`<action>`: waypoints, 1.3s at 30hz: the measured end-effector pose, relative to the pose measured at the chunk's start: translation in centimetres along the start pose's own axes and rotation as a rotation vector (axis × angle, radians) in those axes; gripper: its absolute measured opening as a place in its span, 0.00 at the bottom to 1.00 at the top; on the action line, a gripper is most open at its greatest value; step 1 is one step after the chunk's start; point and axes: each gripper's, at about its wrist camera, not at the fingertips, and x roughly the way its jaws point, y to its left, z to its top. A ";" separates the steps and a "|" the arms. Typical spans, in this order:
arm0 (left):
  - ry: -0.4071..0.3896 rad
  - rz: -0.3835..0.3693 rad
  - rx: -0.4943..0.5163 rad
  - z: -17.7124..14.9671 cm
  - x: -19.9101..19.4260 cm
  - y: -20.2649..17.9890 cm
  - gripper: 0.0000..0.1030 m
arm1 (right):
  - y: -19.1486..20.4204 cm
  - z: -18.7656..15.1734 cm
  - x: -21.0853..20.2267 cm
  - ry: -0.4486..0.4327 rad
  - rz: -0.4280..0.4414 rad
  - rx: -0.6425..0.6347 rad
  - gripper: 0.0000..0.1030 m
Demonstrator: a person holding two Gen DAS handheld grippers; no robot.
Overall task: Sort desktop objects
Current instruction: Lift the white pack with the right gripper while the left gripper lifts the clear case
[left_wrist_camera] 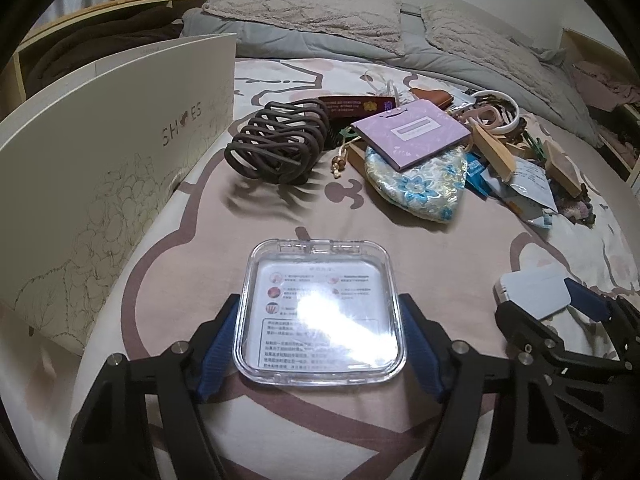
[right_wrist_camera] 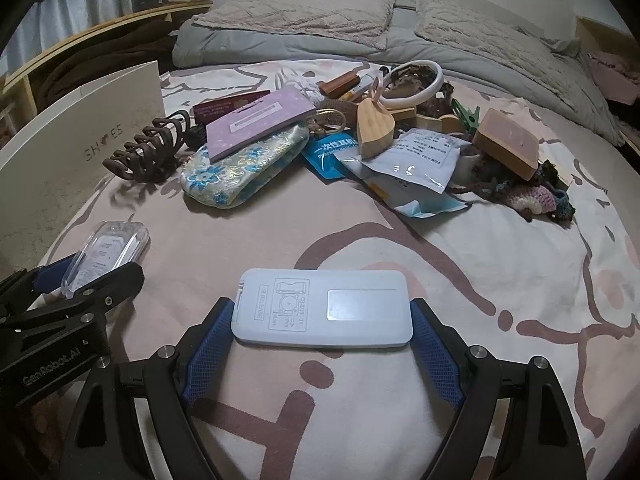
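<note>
My left gripper (left_wrist_camera: 320, 320) is shut on a clear square plastic case (left_wrist_camera: 320, 308) with a printed leaflet inside, held just over the bedsheet. My right gripper (right_wrist_camera: 322, 316) is shut on a flat white remote (right_wrist_camera: 324, 308), back side up, gripped by its short ends. Each gripper shows in the other view: the right one with the remote (left_wrist_camera: 534, 290) at the lower right, the left one with the case (right_wrist_camera: 106, 256) at the lower left. A pile of small objects lies beyond: a brown hair claw (left_wrist_camera: 276, 144), a purple booklet (left_wrist_camera: 412, 132) on a floral pouch (left_wrist_camera: 420, 184).
A white shoe box lid (left_wrist_camera: 100, 168) stands along the left. The pile also holds a white ring (right_wrist_camera: 416, 84), wooden blocks (right_wrist_camera: 374, 128), a tan block (right_wrist_camera: 508, 144), foil packets (right_wrist_camera: 420, 160) and crochet pieces (right_wrist_camera: 536, 196). Pillows (right_wrist_camera: 304, 16) and a grey duvet lie behind.
</note>
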 end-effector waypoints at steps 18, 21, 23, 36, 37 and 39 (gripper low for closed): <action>-0.021 -0.001 0.006 0.0 -0.7 -0.1 0.73 | 0.7 -0.3 -0.2 0.017 -0.005 -0.022 0.84; -0.020 0.003 0.005 0.0 -0.7 0.0 0.73 | 0.5 -0.3 0.0 0.029 -0.004 -0.007 0.86; -0.017 0.008 -0.001 0.0 -0.6 0.1 0.73 | 0.4 -0.1 0.3 0.043 -0.010 0.002 0.88; -0.021 0.000 -0.020 0.1 -0.6 0.4 0.73 | 0.0 -0.2 -0.2 0.007 0.016 0.034 0.84; -0.022 -0.001 -0.020 0.2 -0.7 0.4 0.73 | 0.0 -0.2 -0.4 0.002 0.014 0.035 0.84; -0.024 -0.003 -0.021 0.2 -0.8 0.4 0.73 | 0.0 -0.1 -0.6 -0.006 0.012 0.032 0.84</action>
